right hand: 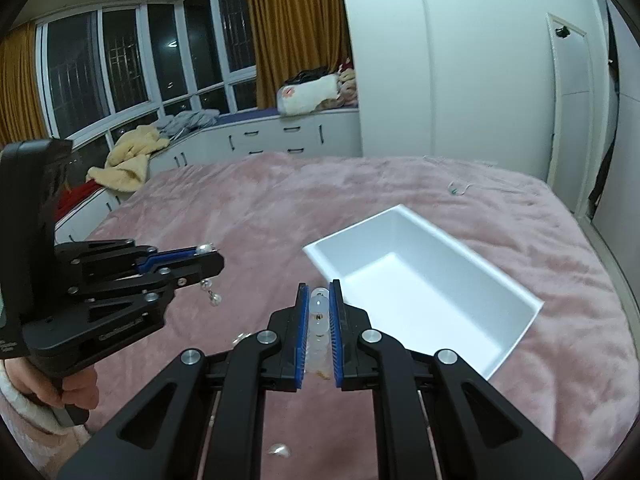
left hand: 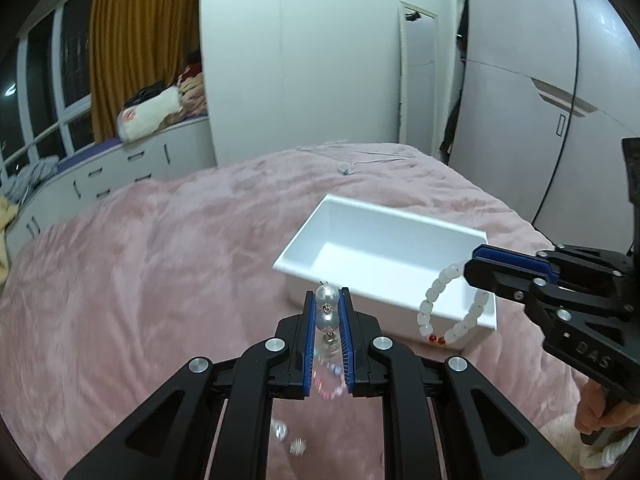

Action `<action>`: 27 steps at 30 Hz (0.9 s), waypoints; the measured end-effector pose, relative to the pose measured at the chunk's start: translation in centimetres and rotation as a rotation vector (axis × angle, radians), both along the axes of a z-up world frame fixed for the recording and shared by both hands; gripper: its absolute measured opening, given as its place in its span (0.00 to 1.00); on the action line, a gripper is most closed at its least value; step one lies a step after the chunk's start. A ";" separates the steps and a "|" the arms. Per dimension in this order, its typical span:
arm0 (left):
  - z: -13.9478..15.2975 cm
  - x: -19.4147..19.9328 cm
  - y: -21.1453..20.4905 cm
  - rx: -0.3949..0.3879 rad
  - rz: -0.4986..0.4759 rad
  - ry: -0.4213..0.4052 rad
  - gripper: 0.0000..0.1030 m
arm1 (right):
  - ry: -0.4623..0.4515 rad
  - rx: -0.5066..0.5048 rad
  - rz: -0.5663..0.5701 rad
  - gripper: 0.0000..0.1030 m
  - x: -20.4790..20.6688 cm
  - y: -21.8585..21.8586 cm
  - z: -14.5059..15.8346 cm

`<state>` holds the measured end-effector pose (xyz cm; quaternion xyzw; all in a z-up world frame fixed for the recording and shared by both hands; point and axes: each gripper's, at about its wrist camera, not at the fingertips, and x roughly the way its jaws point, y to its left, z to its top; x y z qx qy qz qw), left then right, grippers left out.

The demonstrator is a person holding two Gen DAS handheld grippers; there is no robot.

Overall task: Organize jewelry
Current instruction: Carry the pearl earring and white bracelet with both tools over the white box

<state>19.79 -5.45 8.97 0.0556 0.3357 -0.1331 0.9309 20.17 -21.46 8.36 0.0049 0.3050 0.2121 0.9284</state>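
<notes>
Both grippers loaded — left gripper (left hand: 327, 300) clenched on a pearl earring (left hand: 327, 307), right gripper (right hand: 319, 298) gripping a bead bracelet (left hand: 448, 304) — white box (left hand: 384, 240) on bed lies ahead, right gripper nearer its rim.

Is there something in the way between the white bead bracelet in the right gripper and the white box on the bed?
Nothing visible. The bracelet hangs from the right gripper in front of the open white box, whose inside looks empty.

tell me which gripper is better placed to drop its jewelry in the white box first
Right, probably. The right gripper dangles its bead bracelet over the white box rim already; the left gripper, shut on pearl jewelry, sits short of it.
</notes>
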 end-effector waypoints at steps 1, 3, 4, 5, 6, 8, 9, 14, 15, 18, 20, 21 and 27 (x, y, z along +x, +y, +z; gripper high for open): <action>0.2 0.6 -0.5 0.002 -0.009 0.000 0.16 | -0.006 -0.004 -0.009 0.10 0.4 -0.4 0.3; 0.5 2.2 -1.7 -0.001 -0.029 0.007 0.16 | -0.009 -0.013 -0.023 0.10 1.0 -1.2 0.5; 0.5 2.8 -2.2 -0.004 -0.039 0.011 0.16 | -0.010 -0.018 -0.031 0.10 1.5 -1.5 0.5; 0.4 3.5 -2.7 -0.005 -0.046 0.017 0.16 | -0.008 -0.023 -0.040 0.10 2.0 -1.9 0.5; 0.3 4.4 -3.4 -0.012 -0.056 0.029 0.16 | -0.004 -0.027 -0.047 0.10 2.4 -2.3 0.4; 0.0 5.9 -4.3 -0.035 -0.073 0.062 0.16 | 0.000 -0.031 -0.061 0.10 3.3 -3.2 0.3; -0.3 6.7 -4.6 -0.040 -0.079 0.072 0.16 | 0.005 -0.034 -0.066 0.10 3.7 -3.4 0.2; -1.9 10.5 -6.6 -0.006 -0.090 0.114 0.16 | 0.052 -0.050 -0.093 0.10 6.2 -4.8 -1.3; -2.5 11.5 -6.8 0.005 -0.089 0.128 0.16 | 0.061 -0.053 -0.097 0.10 6.6 -4.9 -1.7; -4.2 13.9 -7.2 0.025 -0.082 0.171 0.16 | 0.104 -0.063 -0.109 0.10 8.0 -5.5 -3.4; -5.7 15.4 -7.5 0.032 -0.080 0.209 0.16 | 0.141 -0.069 -0.120 0.10 9.3 -6.0 -4.8; -6.6 16.3 -7.7 0.041 -0.079 0.234 0.16 | 0.166 -0.071 -0.125 0.10 10.0 -6.3 -5.6; -10.2 19.0 -9.1 0.068 -0.083 0.305 0.16 | 0.247 -0.087 -0.143 0.10 12.4 -7.1 -9.0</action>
